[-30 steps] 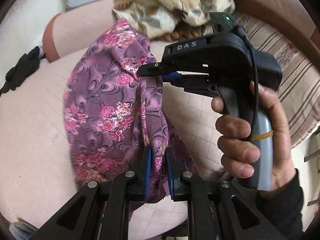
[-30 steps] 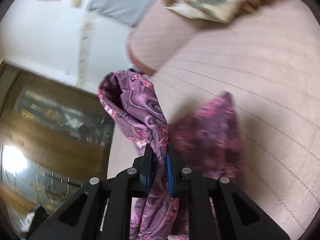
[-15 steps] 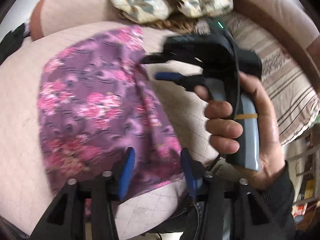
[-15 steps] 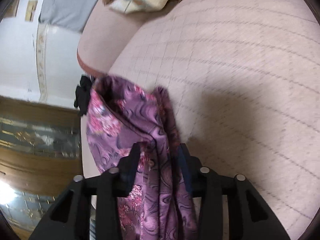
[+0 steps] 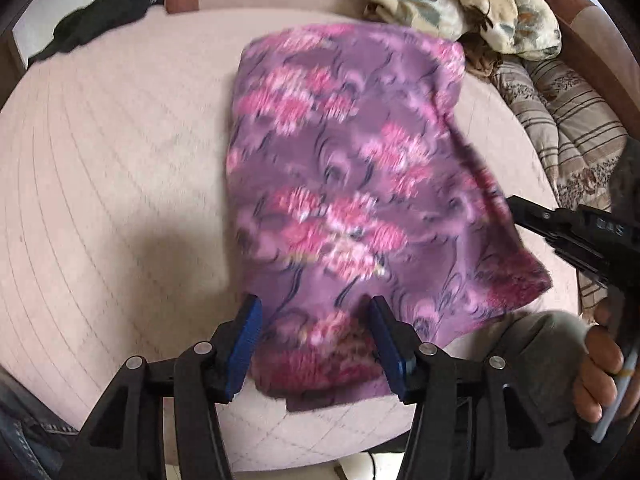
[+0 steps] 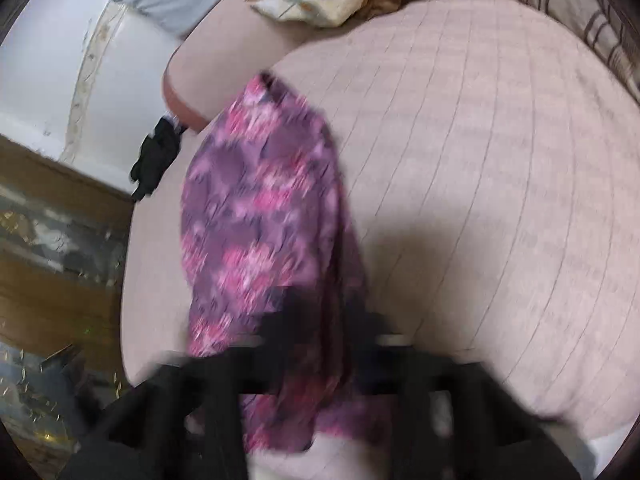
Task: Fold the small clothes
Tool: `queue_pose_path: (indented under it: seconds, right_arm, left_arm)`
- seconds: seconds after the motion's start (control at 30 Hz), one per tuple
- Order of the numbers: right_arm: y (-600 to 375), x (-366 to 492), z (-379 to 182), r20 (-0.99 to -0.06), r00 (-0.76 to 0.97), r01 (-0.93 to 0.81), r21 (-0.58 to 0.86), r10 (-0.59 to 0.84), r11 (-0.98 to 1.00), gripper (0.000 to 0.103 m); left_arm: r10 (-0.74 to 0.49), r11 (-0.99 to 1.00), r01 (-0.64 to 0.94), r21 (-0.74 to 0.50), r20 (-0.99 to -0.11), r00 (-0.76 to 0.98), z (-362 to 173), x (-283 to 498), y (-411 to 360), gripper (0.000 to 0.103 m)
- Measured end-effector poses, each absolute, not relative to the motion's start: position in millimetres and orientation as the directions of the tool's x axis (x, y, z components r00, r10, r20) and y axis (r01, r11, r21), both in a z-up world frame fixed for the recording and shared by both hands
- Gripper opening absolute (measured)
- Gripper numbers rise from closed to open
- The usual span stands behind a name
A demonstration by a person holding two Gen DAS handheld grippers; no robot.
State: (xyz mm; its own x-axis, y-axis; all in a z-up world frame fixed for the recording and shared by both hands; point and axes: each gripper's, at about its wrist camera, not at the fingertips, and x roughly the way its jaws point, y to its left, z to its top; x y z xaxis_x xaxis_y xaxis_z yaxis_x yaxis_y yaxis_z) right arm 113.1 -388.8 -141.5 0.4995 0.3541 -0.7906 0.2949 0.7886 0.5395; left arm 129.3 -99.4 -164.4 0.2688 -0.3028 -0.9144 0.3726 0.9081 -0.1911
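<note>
- Purple floral fabric garment [image 5: 352, 184] lies folded on pink quilted cushion [image 5: 112, 168].
- Left gripper [image 5: 316, 340] jaws opening astride the near hem, pads not pressing; lift clear without snagging.
- Right gripper [image 5: 516, 210] shut, empty beside the right edge; smooth that edge next.

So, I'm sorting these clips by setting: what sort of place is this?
Probably a home living room: a pale pink quilted sofa seat, a crumpled cream floral blanket and a purple floral garment spread on the seat.

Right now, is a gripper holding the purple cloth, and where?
The left gripper holds nothing: its jaws are opening around the near end of the purple cloth. The right gripper is shut at its right edge; a pinch cannot be told.
</note>
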Motion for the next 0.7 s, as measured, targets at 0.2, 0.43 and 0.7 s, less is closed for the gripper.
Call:
queue_pose_path:
  seconds: [0.2,0.43,0.7]
  right_arm:
    - [-364.2,113.4,-157.6,-0.949,0.31,0.413,0.189,0.057,0.891,0.003]
    - [-365.8,98.4,-122.2,-0.85,0.521,0.351,0.295,0.077,0.889,0.034]
    - [-375.6,121.7,-89.6,-0.784,0.596,0.252,0.389,0.174,0.886,0.07]
  left_arm:
    - [-0.3,0.908,0.373,-0.189,-0.916,0.267,-170.1,125.0,-89.9,0.065]
    - [-0.377,0.897,0.347,-0.276,-0.887,0.268,-149.8,128.7,-68.4,0.068]
    - [-0.405,0.9,0.308,-0.31,-0.855,0.324,-117.3,161.0,-52.7,0.071]
